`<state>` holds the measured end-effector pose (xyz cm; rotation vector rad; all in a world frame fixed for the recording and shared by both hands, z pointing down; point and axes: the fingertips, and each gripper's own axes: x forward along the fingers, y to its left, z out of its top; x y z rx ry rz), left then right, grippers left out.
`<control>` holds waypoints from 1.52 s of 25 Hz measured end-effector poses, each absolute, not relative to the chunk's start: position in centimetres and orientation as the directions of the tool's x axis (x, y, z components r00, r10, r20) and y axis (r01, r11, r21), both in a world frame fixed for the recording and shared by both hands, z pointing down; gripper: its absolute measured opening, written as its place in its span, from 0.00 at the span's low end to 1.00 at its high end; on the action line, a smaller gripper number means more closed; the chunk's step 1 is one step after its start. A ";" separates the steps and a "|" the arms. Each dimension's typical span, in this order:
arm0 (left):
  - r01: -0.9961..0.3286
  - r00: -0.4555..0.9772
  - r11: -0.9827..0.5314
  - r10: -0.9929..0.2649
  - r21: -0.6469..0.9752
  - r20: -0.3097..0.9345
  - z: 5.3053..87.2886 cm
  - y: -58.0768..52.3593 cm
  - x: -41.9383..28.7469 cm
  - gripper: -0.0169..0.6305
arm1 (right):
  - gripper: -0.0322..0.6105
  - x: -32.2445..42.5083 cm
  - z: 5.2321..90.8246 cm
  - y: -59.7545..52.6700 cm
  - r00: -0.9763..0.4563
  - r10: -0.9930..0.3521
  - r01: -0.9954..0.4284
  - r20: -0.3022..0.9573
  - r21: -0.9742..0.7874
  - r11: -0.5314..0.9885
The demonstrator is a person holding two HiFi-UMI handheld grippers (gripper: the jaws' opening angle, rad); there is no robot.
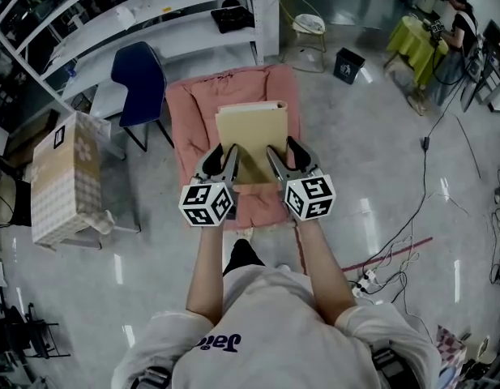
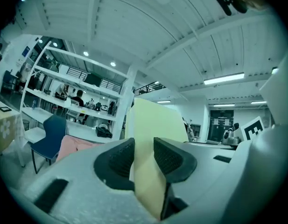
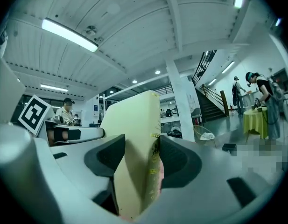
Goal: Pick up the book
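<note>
Your left gripper (image 1: 224, 159) is clamped on the near left corner of the tan book (image 1: 251, 128), jaws part-way apart with both pads pressing its faces. Your right gripper (image 1: 282, 156) grips the near right corner likewise, jaws set a little wider. The book hangs between them, in the air above the pink cushion (image 1: 193, 108), clear of it

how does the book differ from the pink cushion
The book is pale yellow, stiff and flat; the pink cushion is rumpled and soft-looking. The left gripper and right gripper each clamp the book; the cushion lies untouched below it. Both look roughly rectangular.
</note>
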<state>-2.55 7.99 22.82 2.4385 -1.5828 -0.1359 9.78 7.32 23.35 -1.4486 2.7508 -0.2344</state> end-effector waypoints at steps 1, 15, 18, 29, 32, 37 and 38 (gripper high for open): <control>-0.890 0.409 -0.392 -0.912 0.234 0.028 21.9 8.4 -2.6 0.24 | 0.41 9.7 22.4 7.8 -0.569 -0.821 -0.817 0.030 -0.133 0.561; -0.898 0.392 -0.412 -0.908 0.152 -0.147 13.8 13.7 -2.6 0.23 | 0.40 9.8 14.4 12.8 -0.586 -0.799 -0.804 -0.137 -0.022 0.594; -0.899 0.389 -0.412 -0.906 0.147 -0.166 12.7 14.5 -3.1 0.23 | 0.39 9.4 13.3 13.4 -0.593 -0.791 -0.799 -0.151 -0.006 0.601; -0.906 0.378 -0.402 -0.910 0.137 -0.171 13.5 15.4 -3.3 0.23 | 0.39 9.0 13.8 14.3 -0.602 -0.785 -0.794 -0.147 0.007 0.608; -0.905 0.378 -0.401 -0.911 0.141 -0.167 13.8 15.2 -3.9 0.23 | 0.39 8.5 14.0 14.1 -0.605 -0.784 -0.792 -0.143 0.007 0.610; -0.903 0.383 -0.406 -0.909 0.141 -0.164 14.0 14.0 -4.3 0.23 | 0.39 8.1 14.2 12.8 -0.605 -0.785 -0.792 -0.135 -0.003 0.611; -0.903 0.384 -0.407 -0.909 0.141 -0.163 14.0 13.7 -4.4 0.23 | 0.39 8.0 14.3 12.5 -0.606 -0.784 -0.791 -0.134 -0.005 0.612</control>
